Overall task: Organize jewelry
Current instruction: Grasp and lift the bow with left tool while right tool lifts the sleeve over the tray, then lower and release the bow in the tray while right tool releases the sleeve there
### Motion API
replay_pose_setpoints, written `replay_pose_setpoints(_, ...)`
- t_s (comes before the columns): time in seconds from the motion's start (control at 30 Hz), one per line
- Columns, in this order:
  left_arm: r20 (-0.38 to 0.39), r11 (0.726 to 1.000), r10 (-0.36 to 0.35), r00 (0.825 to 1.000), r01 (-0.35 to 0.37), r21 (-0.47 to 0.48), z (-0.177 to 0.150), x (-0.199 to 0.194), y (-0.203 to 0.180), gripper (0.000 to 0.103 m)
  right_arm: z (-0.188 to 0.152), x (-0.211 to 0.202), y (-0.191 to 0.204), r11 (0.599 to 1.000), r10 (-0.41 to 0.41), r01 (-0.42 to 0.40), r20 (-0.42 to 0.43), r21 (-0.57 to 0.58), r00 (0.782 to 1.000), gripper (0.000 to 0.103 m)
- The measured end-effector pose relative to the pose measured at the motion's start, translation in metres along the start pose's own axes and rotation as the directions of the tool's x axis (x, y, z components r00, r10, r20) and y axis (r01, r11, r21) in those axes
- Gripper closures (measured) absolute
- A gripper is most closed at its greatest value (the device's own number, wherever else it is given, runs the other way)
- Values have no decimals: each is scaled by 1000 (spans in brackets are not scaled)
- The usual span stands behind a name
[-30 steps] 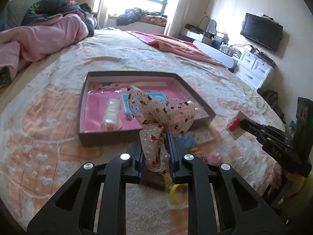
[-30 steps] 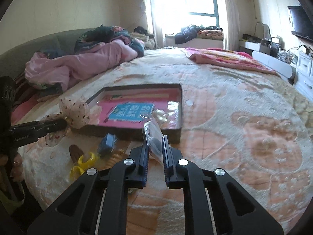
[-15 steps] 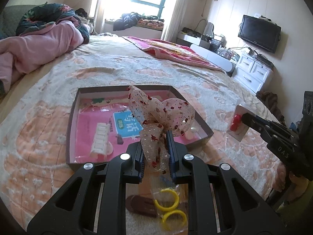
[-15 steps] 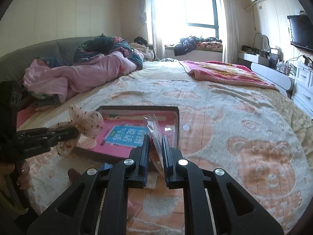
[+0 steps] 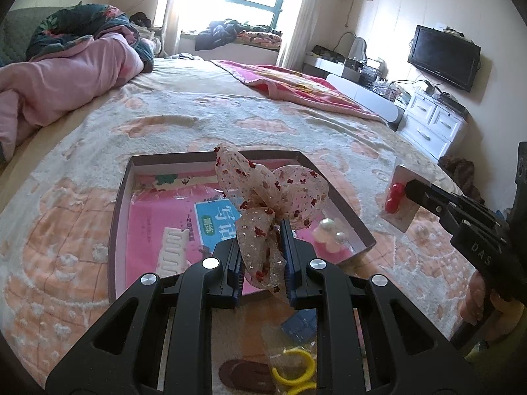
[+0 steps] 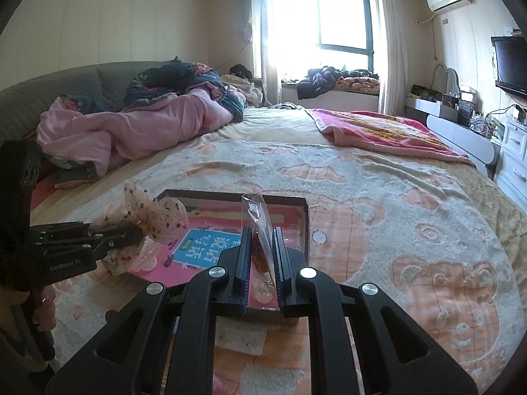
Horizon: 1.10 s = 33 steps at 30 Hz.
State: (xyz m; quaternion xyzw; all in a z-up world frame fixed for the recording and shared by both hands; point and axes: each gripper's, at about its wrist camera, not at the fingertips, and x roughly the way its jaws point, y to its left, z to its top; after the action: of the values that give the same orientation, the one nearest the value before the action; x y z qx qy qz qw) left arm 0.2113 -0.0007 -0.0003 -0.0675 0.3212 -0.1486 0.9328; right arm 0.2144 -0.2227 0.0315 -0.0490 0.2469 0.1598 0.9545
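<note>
The left tongs [image 5: 262,263] pinch a sheer organza bow [image 5: 270,204], cream gauze speckled with small red dots, its puffed loops rising above the blue-padded fingers and one crinkled tail hanging down between them. It is held over the near edge of a shallow rectangular tray [image 5: 120,197] with dark thin walls, lying flat on the bed [image 5: 197,112], whose fleecy cover carries peach and cream patches in a nubby pile. The tray's floor is glossy pink with a blue printed label, and on it lie a ribbed white hair clip [image 5: 174,250] and a pale pearl piece [image 5: 329,233] near the right wall. The right tongs [image 6: 262,260] pinch a clear crinkly plastic sachet [image 6: 258,227] that stands upright between the pads; from the left wrist view the same sachet shows two shiny red beads [image 5: 393,197] inside. It is held above the tray's near right corner. On the bed cover below the left tongs lie a clear bag of yellow plastic rings [image 5: 296,365], a flat brown oval clip [image 5: 243,375] and a small blue piece [image 5: 301,326]. A rumpled pink quilt [image 6: 138,131] is heaped far left.
</note>
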Motion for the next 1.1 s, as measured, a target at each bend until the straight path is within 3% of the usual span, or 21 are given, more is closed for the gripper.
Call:
replay_pose_setpoints(0.7, -82, 1000, 28, 996, -28, -3, 0, 48, 13, 91, 15, 91, 5, 997, -39, 33, -96, -65, 995, 91)
replay_pose_setpoints(1.1, -124, 999, 36, 992, -38, -16, -8, 66, 22, 90, -1, 132, 16, 993, -64, 46, -166, -105, 984, 91)
